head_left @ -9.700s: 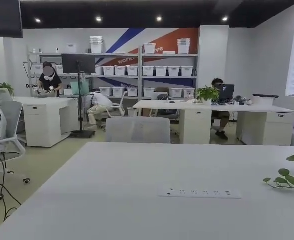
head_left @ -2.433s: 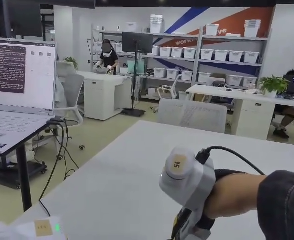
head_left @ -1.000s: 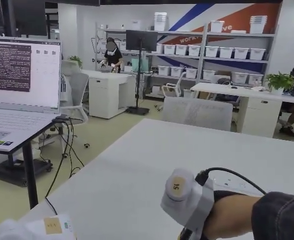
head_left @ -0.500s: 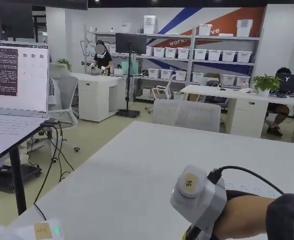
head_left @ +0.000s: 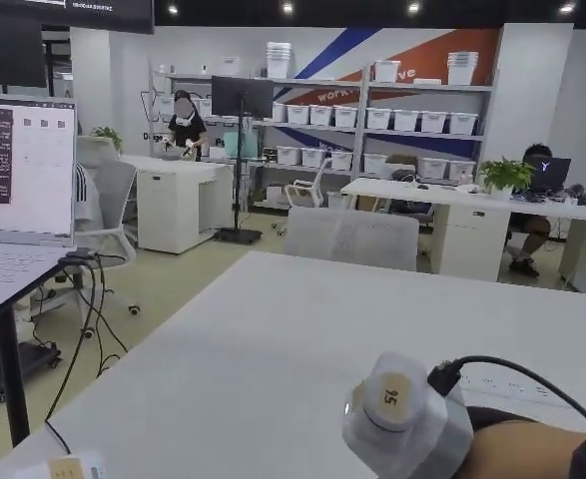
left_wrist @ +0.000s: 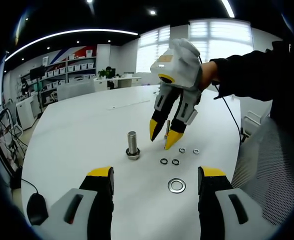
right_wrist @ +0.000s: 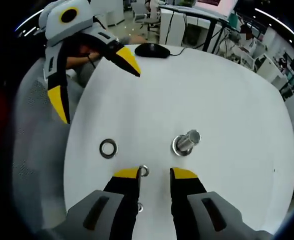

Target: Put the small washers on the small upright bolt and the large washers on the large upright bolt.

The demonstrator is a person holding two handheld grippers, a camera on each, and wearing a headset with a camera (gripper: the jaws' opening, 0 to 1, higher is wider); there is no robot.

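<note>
Right tongs (left_wrist: pixel 162 141), narrowly parted and empty, hang over the small washers (left_wrist: pixel 176 161) on the worktop (left_wrist: pixel 86 125), lining up a pick; my left tongs (left_wrist: pixel 156 172) spread wide, idle beside the large washer (left_wrist: pixel 177 185).

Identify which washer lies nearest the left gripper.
The large silvery washer, alone between the left gripper's open fingers; the four small washers lie farther off, by the right gripper.

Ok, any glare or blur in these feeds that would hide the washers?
Left gripper view: windows blown out, table edge bowed by the fisheye, yet the large bolt and large washer read sharp. Right gripper view: even light, faint shadows, edges stretched. Head view: slightly soft, no glare on the table.
</note>
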